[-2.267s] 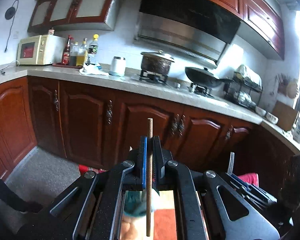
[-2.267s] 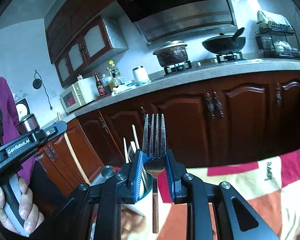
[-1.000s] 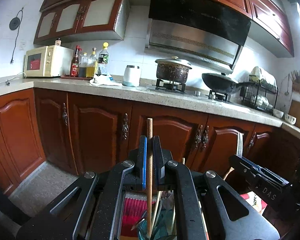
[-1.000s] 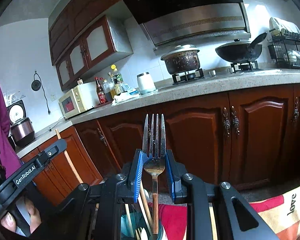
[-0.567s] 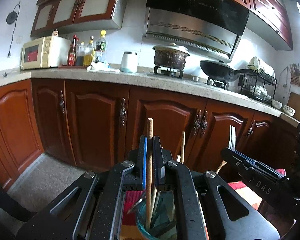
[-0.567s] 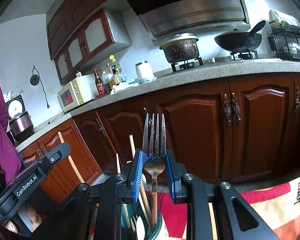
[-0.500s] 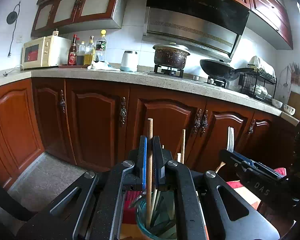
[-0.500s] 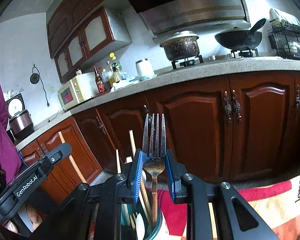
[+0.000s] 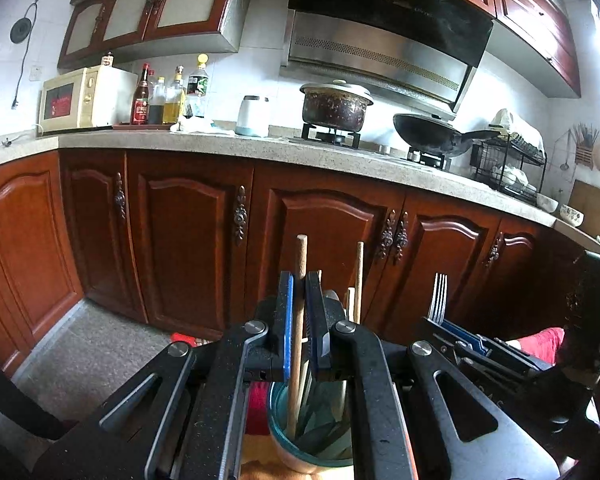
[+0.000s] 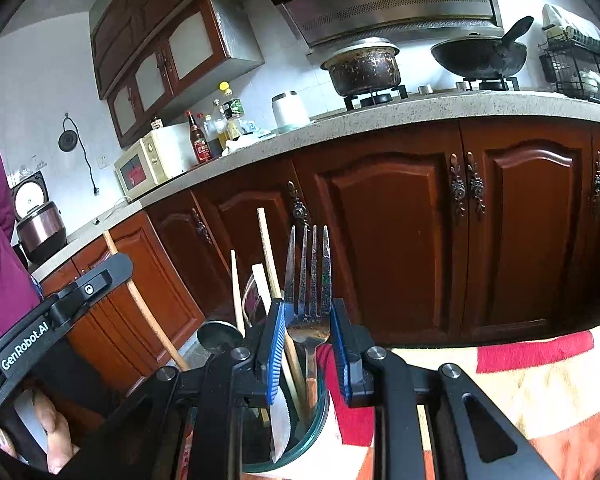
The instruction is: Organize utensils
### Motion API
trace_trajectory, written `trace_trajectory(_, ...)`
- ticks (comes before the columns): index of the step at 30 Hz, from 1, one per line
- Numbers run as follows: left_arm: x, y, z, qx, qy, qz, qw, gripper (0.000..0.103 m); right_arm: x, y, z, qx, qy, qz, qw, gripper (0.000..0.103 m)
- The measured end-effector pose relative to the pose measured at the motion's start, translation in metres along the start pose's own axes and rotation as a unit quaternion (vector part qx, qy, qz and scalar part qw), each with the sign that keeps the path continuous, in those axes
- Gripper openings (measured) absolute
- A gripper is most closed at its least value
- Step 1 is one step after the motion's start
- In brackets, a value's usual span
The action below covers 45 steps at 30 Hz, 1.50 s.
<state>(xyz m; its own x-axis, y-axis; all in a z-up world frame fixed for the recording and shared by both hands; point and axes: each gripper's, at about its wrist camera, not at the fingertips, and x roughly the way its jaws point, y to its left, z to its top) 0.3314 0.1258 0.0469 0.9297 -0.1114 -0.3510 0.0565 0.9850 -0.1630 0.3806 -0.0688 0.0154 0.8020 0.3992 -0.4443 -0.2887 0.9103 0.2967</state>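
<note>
Left tongs [image 9: 299, 320]: you have them closed almost fully on the round brown wooden chopstick [image 9: 299, 308], gripped partway along its length, blue pads flat against it.
Right tongs [image 10: 307, 338]: you hold them part-way open, pressed on the neck of the worn silver metal fork [image 10: 308, 280].
Holder: the teal-rimmed glass cup [image 9: 300, 454] sits directly below both tongs on the red-and-cream patterned cloth [image 10: 520, 384], already crowded with a knife, a dark spoon and pale sticks.
Chopstick axis: near upright, top end high, lower end already inside the cup.
Fork axis: upright, tines up, handle down into the cup.
Risk, crowding: your fork handle may jam on the knife or sticks and not seat.
Risk, tipping: pushing sideways against the rim could likely topple the loaded cup.
Risk, collision: your two tongs sit close together over one small opening and may knock each other.
</note>
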Motion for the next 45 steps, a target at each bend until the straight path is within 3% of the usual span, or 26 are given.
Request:
trace_trajectory(17,0.006,0.011,-0.020,-0.019,0.038,0.004,0.9991,0.008,-0.001,-0.002,-0.006,0.010,0.007,-0.001,1.000,0.024)
trace_trajectory(19,0.006,0.012,-0.021,-0.020,0.040,0.007,0.9990,0.018,-0.003,-0.002,-0.007,0.015,0.007,-0.004,1.000,0.032)
trace_trajectory(21,0.002,0.012,-0.021,-0.020,0.035,0.011,0.9991,0.037,-0.006,-0.003,-0.007,0.020,0.000,-0.005,1.000,0.038)
trace_trajectory(27,-0.008,0.011,-0.025,-0.018,0.040,0.015,0.9989,0.044,-0.020,-0.013,-0.010,0.053,0.010,0.003,0.999,0.038)
trace_trajectory(35,-0.056,0.005,-0.033,-0.021,0.064,0.027,0.9974,0.046,-0.078,-0.018,-0.019,0.076,0.032,0.011,0.997,0.038)
trace_trajectory(38,-0.088,0.000,-0.036,-0.031,0.070,0.036,0.9964,0.060,-0.114,-0.011,-0.023,0.079,0.035,0.016,0.996,0.038)
trace_trajectory(45,-0.165,-0.013,-0.052,-0.043,0.103,0.028,0.9934,0.065,-0.202,0.015,-0.039,0.071,0.047,0.036,0.996,0.049)
